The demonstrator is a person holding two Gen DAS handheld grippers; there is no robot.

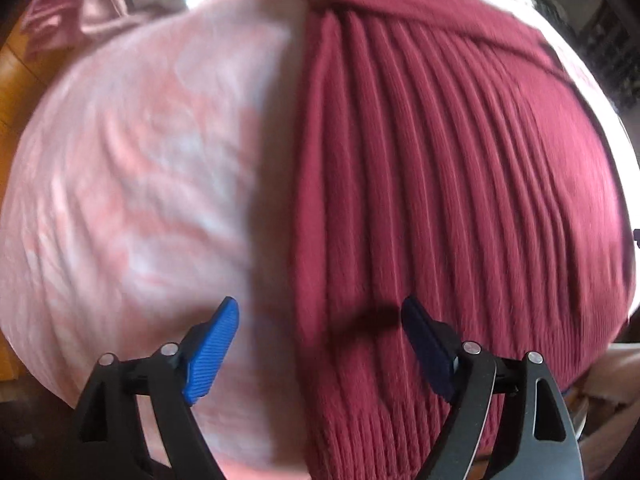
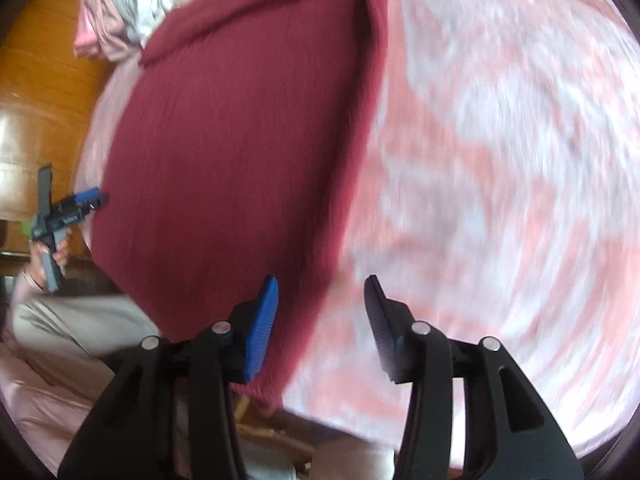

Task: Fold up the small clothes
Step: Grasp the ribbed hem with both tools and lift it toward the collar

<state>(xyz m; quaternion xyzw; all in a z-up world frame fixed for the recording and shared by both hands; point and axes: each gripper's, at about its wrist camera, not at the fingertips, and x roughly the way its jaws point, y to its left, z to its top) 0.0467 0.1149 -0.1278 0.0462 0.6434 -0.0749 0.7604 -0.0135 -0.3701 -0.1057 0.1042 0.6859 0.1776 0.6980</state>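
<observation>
A dark red ribbed garment (image 1: 440,184) lies spread flat on a pink and white mottled cloth (image 1: 132,168). My left gripper (image 1: 320,316) is open and empty, hovering over the garment's left edge near its lower hem. In the right wrist view the same garment (image 2: 224,152) fills the left half, with a folded band along its far edge. My right gripper (image 2: 322,294) is open and empty over the garment's right edge, near its lower corner. The left gripper (image 2: 90,200) also shows there, held in a hand at the garment's left side.
A heap of pink and grey-white clothes (image 2: 124,4) lies at the far left end of the mottled cloth (image 2: 500,160). A wooden floor (image 2: 44,64) lies beyond it. The person's beige-clad legs (image 2: 68,332) are at the lower left.
</observation>
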